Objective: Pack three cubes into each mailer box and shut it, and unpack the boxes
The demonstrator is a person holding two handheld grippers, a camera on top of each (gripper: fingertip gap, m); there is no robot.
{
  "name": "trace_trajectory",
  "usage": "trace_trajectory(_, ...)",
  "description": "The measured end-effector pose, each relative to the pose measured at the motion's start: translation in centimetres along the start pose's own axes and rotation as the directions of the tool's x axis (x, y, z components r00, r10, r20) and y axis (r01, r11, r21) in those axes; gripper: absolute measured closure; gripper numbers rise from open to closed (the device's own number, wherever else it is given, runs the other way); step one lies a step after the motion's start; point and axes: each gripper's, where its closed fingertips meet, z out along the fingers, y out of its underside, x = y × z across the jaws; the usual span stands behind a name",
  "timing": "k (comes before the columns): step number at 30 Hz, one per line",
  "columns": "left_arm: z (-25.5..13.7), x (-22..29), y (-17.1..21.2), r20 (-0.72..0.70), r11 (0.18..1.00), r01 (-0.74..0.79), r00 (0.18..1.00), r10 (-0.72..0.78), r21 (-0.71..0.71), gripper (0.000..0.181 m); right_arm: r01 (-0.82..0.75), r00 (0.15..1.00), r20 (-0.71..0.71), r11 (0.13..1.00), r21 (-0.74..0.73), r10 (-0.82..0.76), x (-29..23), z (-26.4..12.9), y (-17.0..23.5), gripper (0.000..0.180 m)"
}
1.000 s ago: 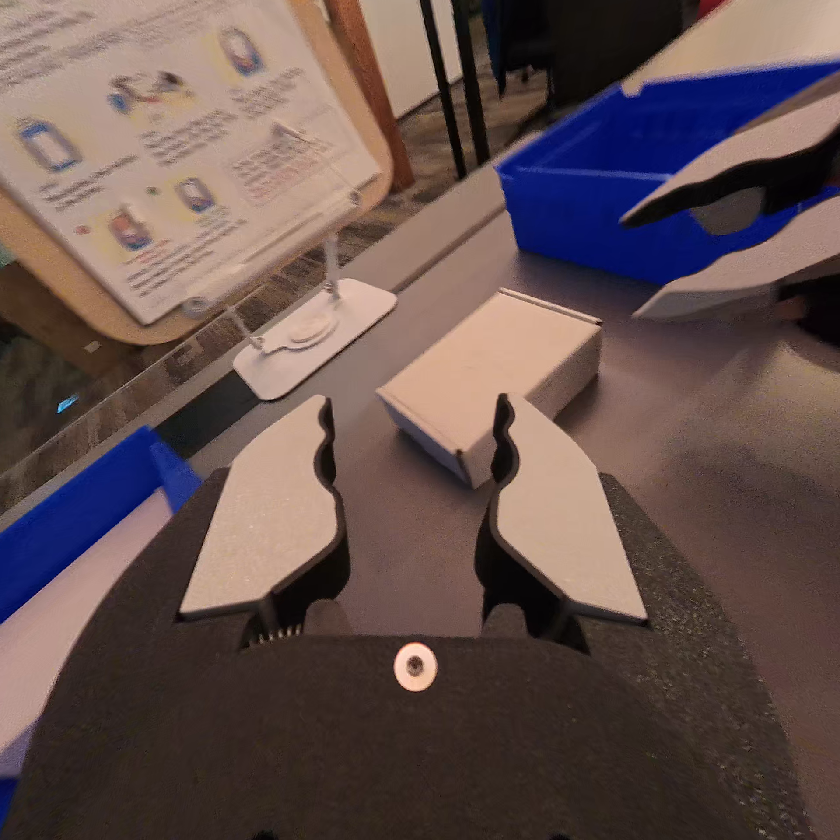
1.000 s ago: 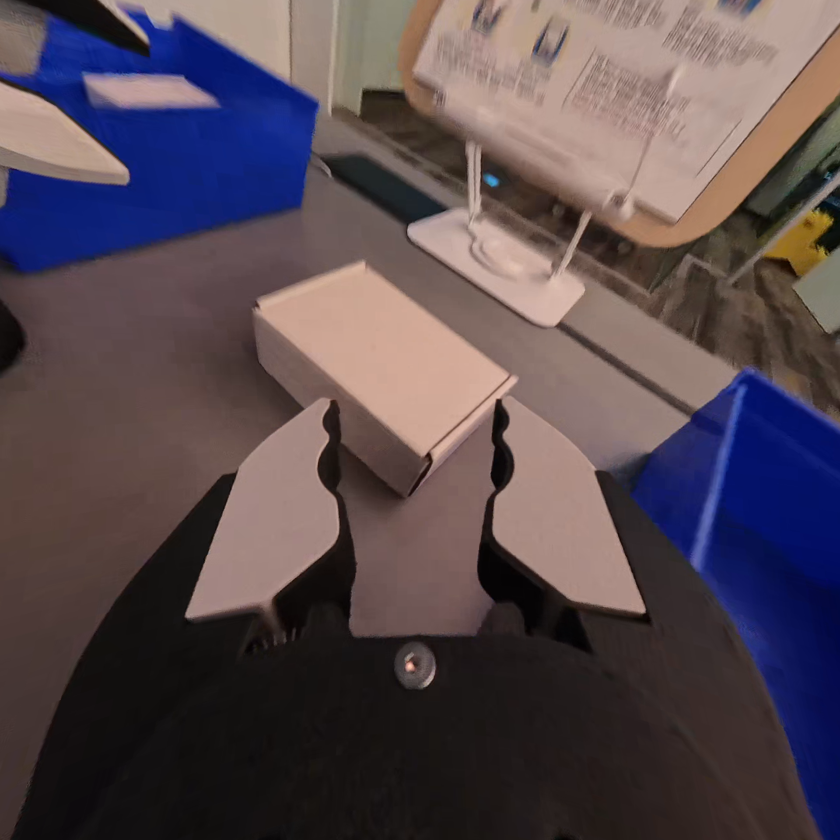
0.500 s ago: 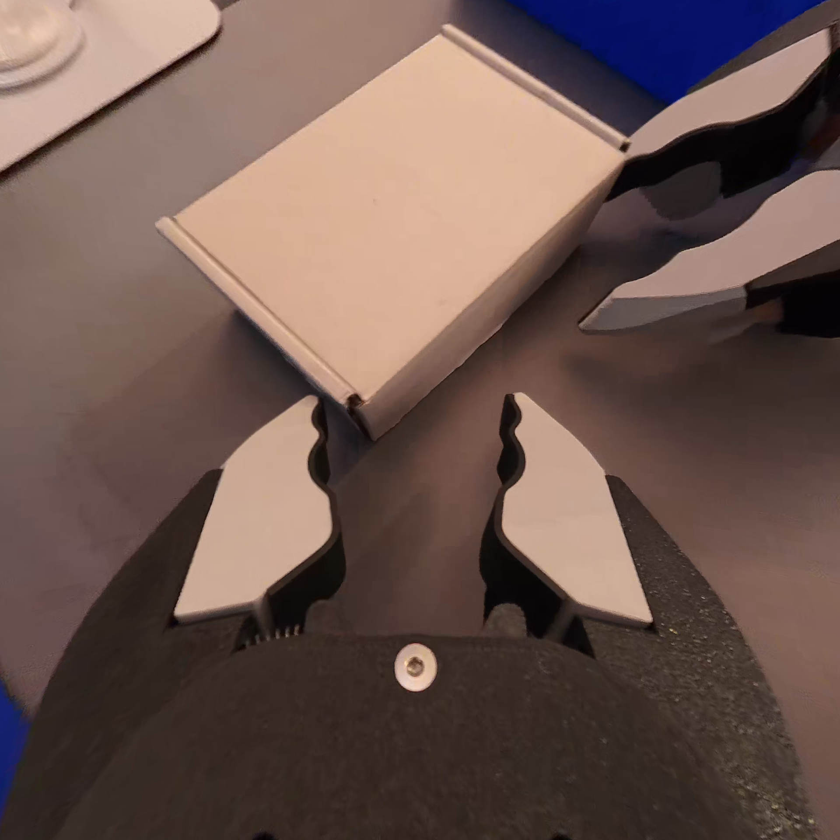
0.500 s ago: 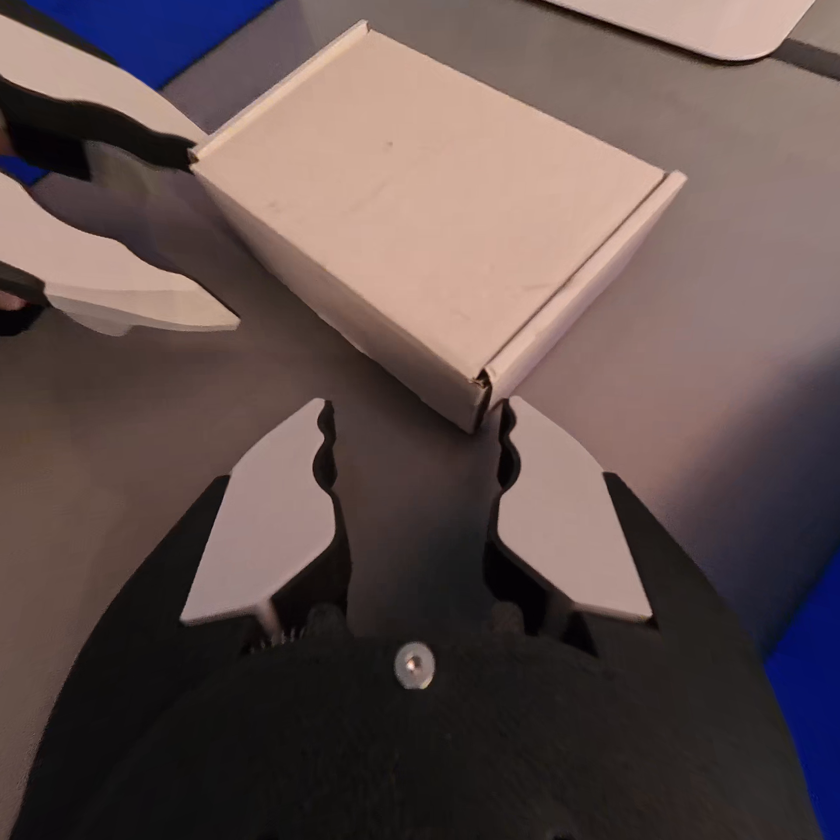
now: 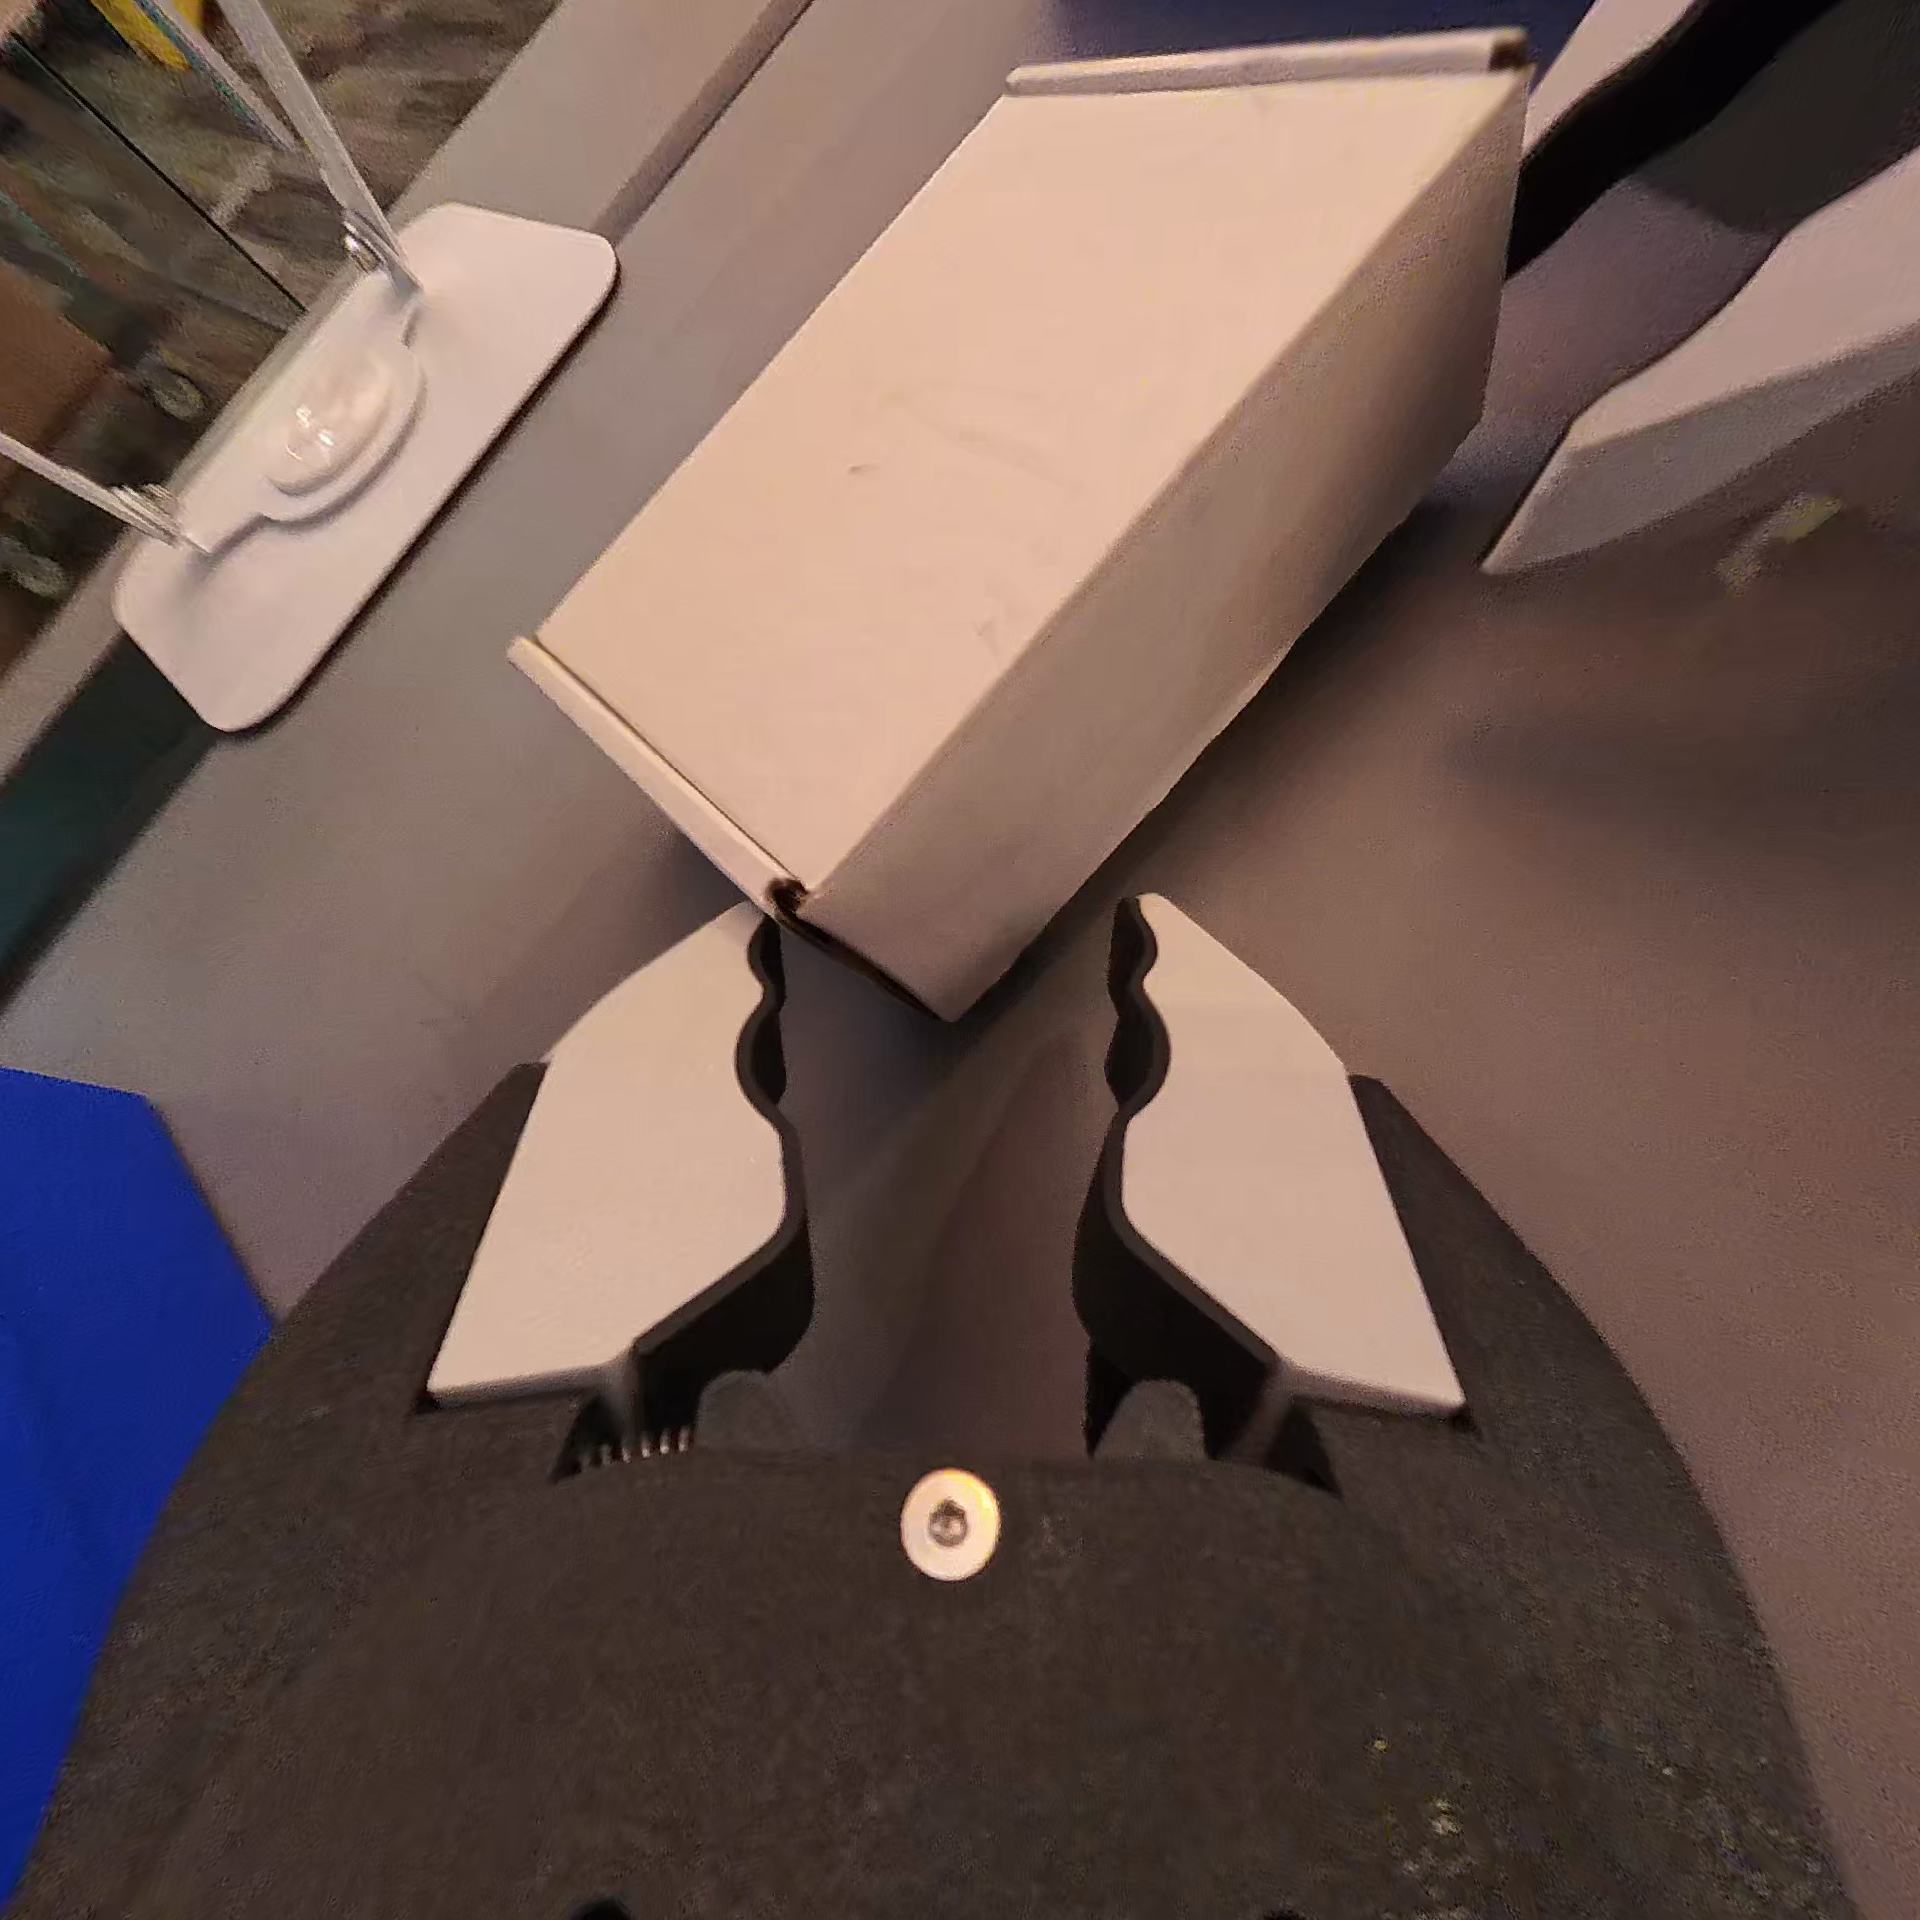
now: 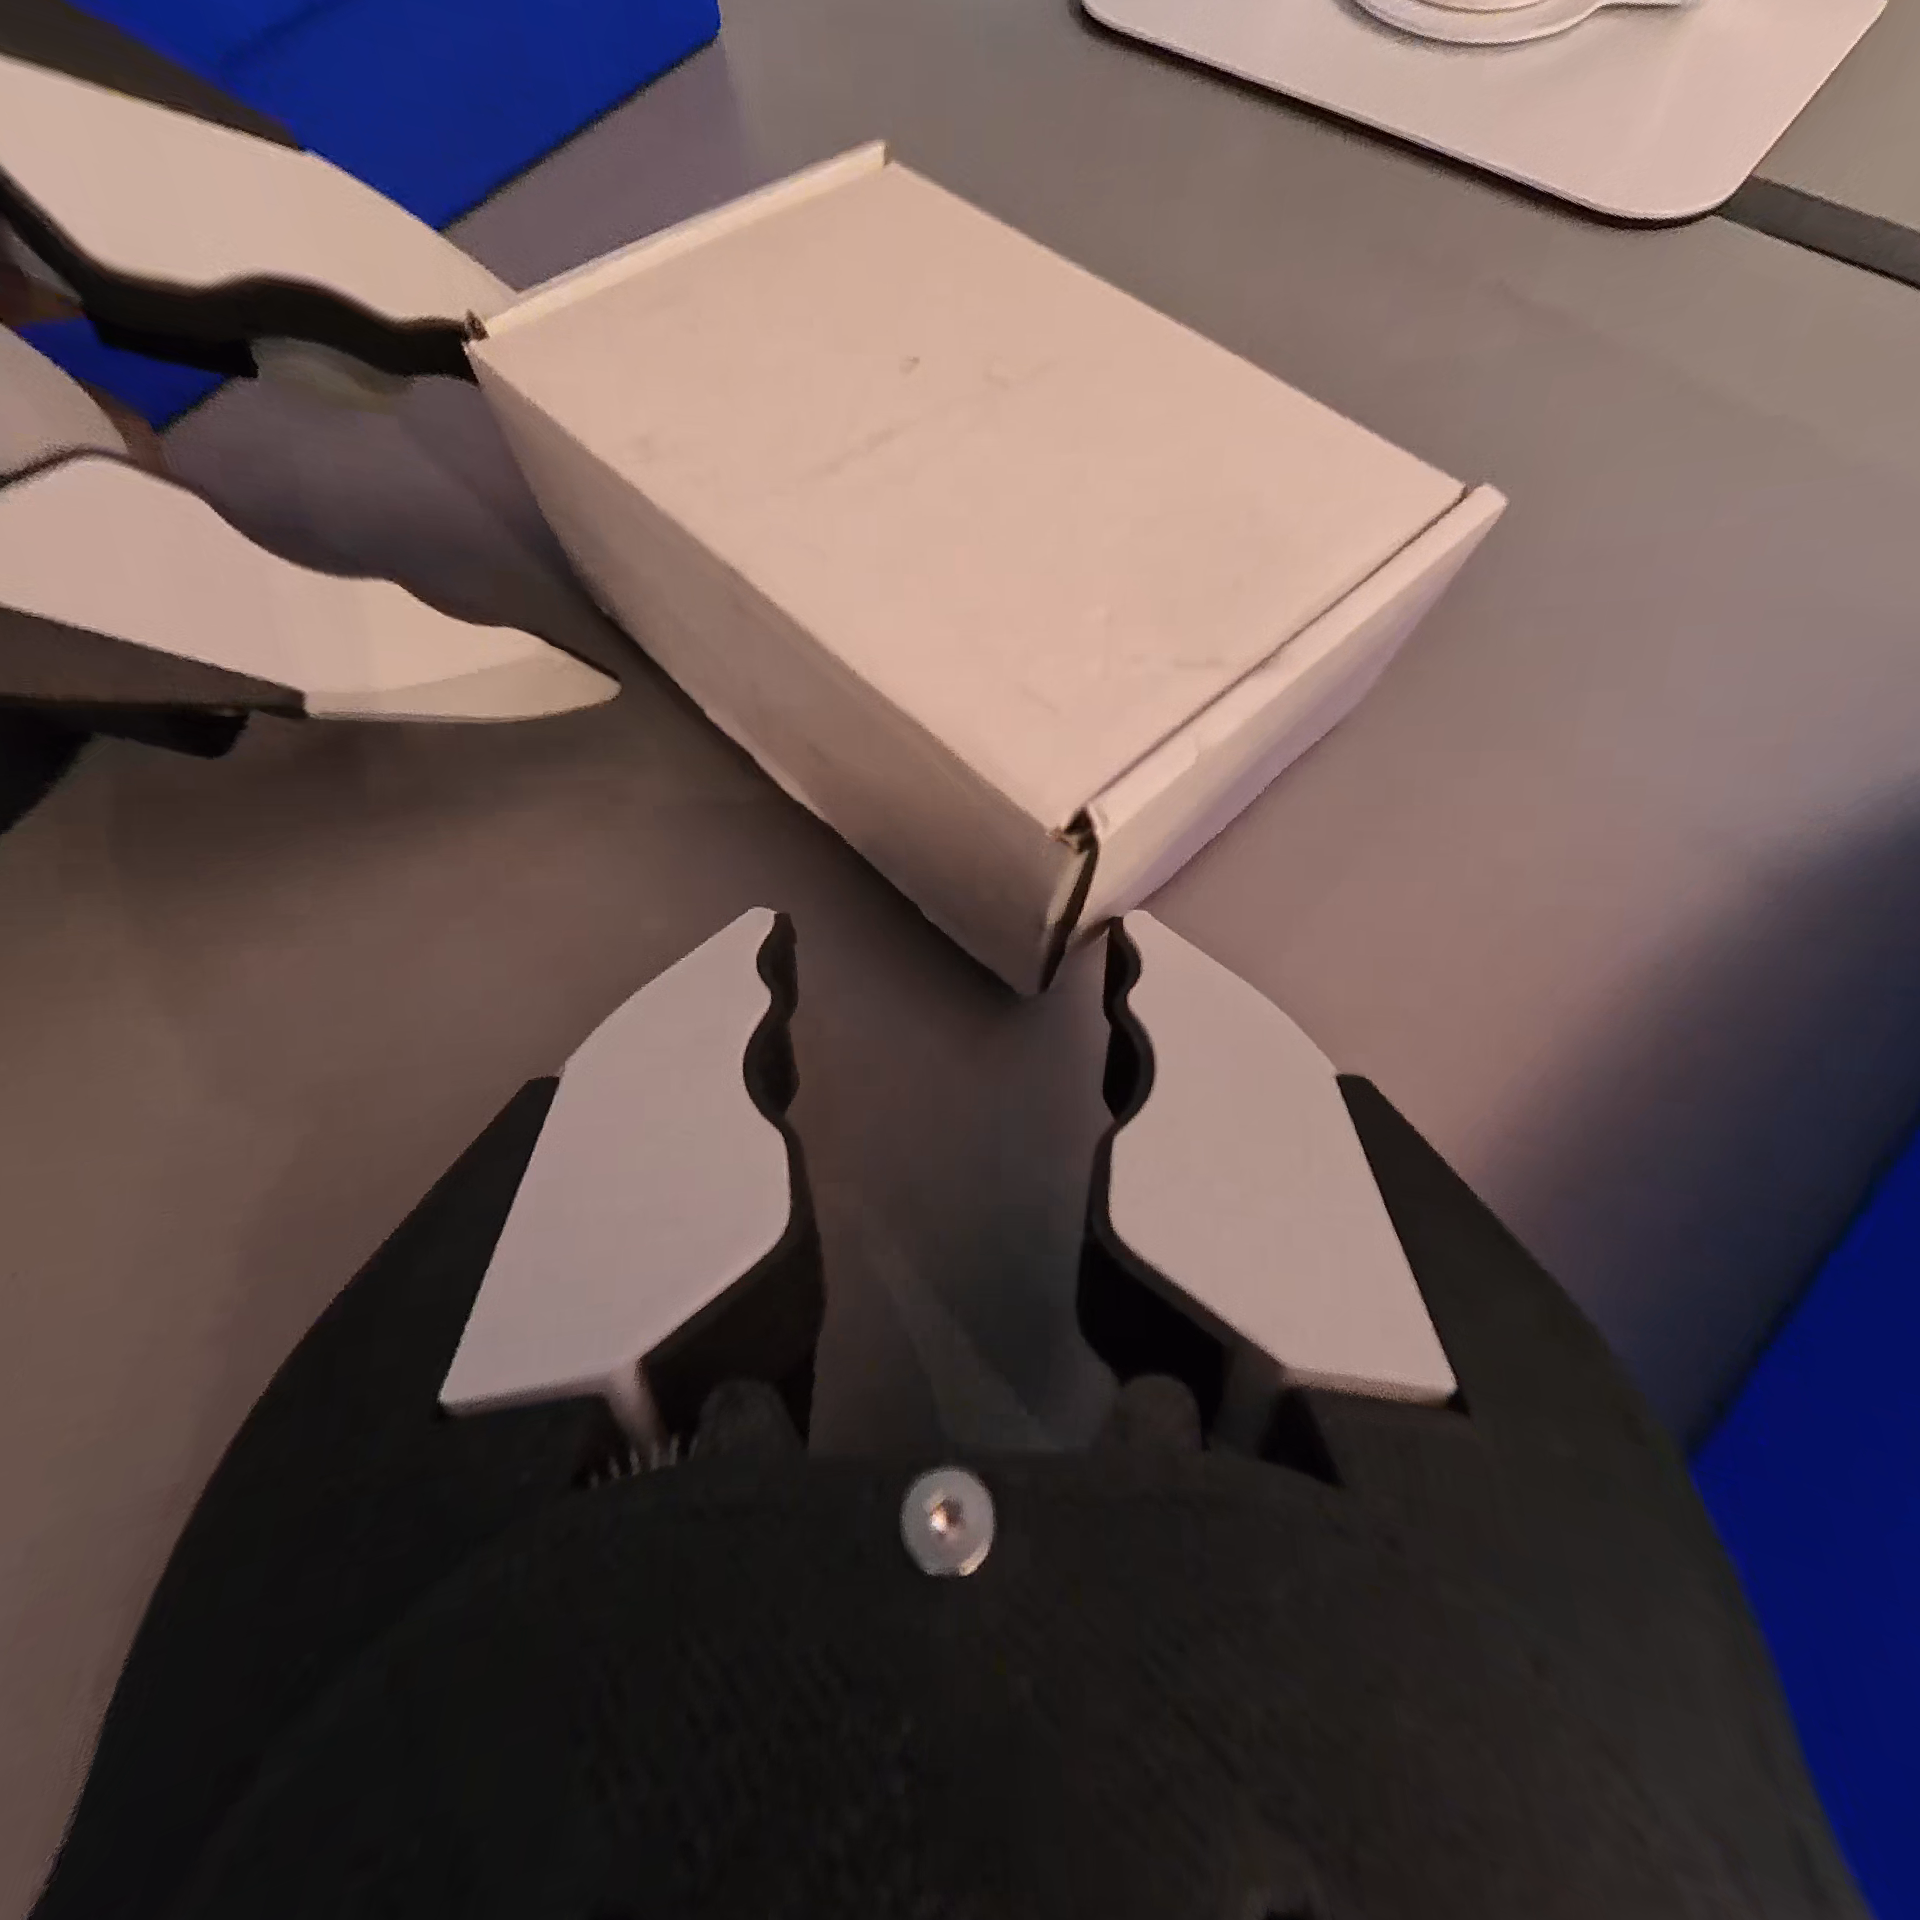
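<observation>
A closed white mailer box (image 5: 1018,499) lies on the grey table (image 5: 1558,1039). My left gripper (image 5: 945,925) is open and empty. The box's near corner sits right at the gap between its fingertips. My right gripper (image 6: 945,935) is also open and empty, with the opposite corner of the box (image 6: 966,561) at its fingertips. Each gripper shows in the other's view: the right one (image 5: 1527,301) at the box's far corner, the left one (image 6: 542,509) at the box's left corner. No cubes are in view.
A white stand base (image 5: 364,457) with clear posts stands beyond the box, and it also shows in the right wrist view (image 6: 1558,94). A blue bin (image 5: 94,1455) is at my left. Another blue bin (image 6: 1818,1455) is at my right, and more blue (image 6: 468,83) lies behind the left gripper.
Both grippers have come down from either side onto opposite corners of the box. Both stay open. The box has turned a little on the table.
</observation>
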Motion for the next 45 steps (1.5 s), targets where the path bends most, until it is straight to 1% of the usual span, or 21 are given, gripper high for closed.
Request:
trace_trajectory(4,-0.4,-0.7,-0.4,0.092,0.997,-0.076,0.993,0.074,0.012,0.123,-0.12,0.991,0.057,0.993,-0.017,0.121,-0.7,-0.8,-0.5,0.123)
trace_trajectory(6,-0.4,-0.7,-0.4,0.096,0.997,-0.081,0.992,0.08,0.01,0.121,-0.163,0.984,0.072,0.986,-0.038,0.165,-0.8,-1.1,-0.7,0.123)
trace_trajectory(8,-0.5,-0.5,-0.5,0.086,0.997,-0.076,0.994,0.074,0.022,0.121,-0.178,0.98,0.077,0.982,-0.065,0.182,-0.8,-1.3,-0.8,0.123)
trace_trajectory(11,-0.6,-0.3,-0.7,0.081,0.996,-0.088,0.993,0.085,0.029,0.112,-0.19,0.977,0.078,0.977,-0.097,0.197,-0.9,-1.5,-0.9,0.124)
trace_trajectory(13,-0.5,-0.3,-0.5,0.102,0.992,-0.123,0.987,0.122,0.009,0.108,-0.187,0.977,0.078,0.973,-0.136,0.199,-0.9,-1.6,-0.9,0.127)
trace_trajectory(15,-0.4,-0.6,-0.4,0.135,0.988,-0.155,0.979,0.154,-0.002,0.11,-0.195,0.974,0.082,0.967,-0.162,0.21,-0.9,-1.7,-0.9,0.127)
trace_trajectory(17,-0.4,-1.2,-0.6,0.186,0.983,-0.184,0.966,0.181,0.001,0.12,-0.21,0.97,0.082,0.961,-0.181,0.227,-0.9,-1.7,-0.9,0.127)
trace_trajectory(20,-0.1,-1.2,-0.8,0.185,0.985,-0.173,0.968,0.168,0.009,0.12,-0.204,0.972,0.079,0.962,-0.184,0.221,-0.7,-1.8,-1.2,0.124)
trace_trajectory(22,-0.1,-1.2,-0.8,0.177,0.985,-0.173,0.97,0.168,0.011,0.12,-0.161,0.979,0.093,0.966,-0.2,0.183,-1.1,-1.7,-1.1,0.113)
trace_trajectory(24,-0.4,-1.1,-1.0,0.173,0.985,-0.172,0.971,0.167,0.012,0.121,-0.057,0.992,0.096,0.976,-0.211,0.079,-1.6,-1.6,-0.7,0.1)
trace_trajectory(25,-0.5,-1.0,-1.0,0.166,0.986,-0.164,0.973,0.16,0.012,0.121,-0.003,0.998,0.067,0.979,-0.206,0.017,-1.4,-1.6,-0.6,0.1)
trace_trajectory(27,-0.7,-0.9,-1.1,0.156,0.989,-0.144,0.978,0.14,0.014,0.121,0.105,0.994,-0.019,0.978,-0.18,-0.11,-0.9,-1.5,-0.7,0.107)
trace_trajectory(29,-0.9,-1.0,-1.2,0.142,0.992,-0.122,0.983,0.118,0.019,0.121,0.201,0.966,-0.133,0.969,-0.145,-0.221,0.0,-1.4,-1.1,0.121)
trace_trajectory(31,-1.1,-0.9,-1.2,0.115,0.996,-0.088,0.99,0.085,0.019,0.121,0.272,0.932,-0.217,0.956,-0.113,-0.291,0.5,-1.4,-1.5,0.123)
trace_trajectory(34,-1.3,-0.8,-1.3,0.095,0.998,-0.063,0.994,0.062,0.016,0.122,0.326,0.888,-0.303,0.939,-0.111,-0.345,0.9,-1.3,-1.7,0.125)
trace_trajectory(36,-1.5,-0.7,-1.3,0.09,0.998,-0.058,0.994,0.057,0.006,0.122,0.367,0.849,-0.361,0.922,-0.125,-0.387,1.4,-1.3,-1.9,0.134)
trace_trajectory(37,-1.6,-0.7,-1.3,0.086,0.999,-0.052,0.995,0.051,0.002,0.122,0.376,0.84,-0.369,0.917,-0.131,-0.397,1.5,-1.3,-1.9,0.134)
trace_trajectory(40,-2.0,-0.6,-1.2,0.082,0.998,-0.053,0.995,0.055,-0.027,0.123,0.355,0.852,-0.35,0.921,-0.157,-0.388,1.3,-1.3,-1.7,0.134)
trace_trajectory(45,-2.9,-0.1,-1.6,0.029,0.998,-0.02,0.999,0.021,-0.054,0.123,0.263,0.914,-0.251,0.936,-0.232,-0.319,0.7,-2.1,-1.6,0.134)
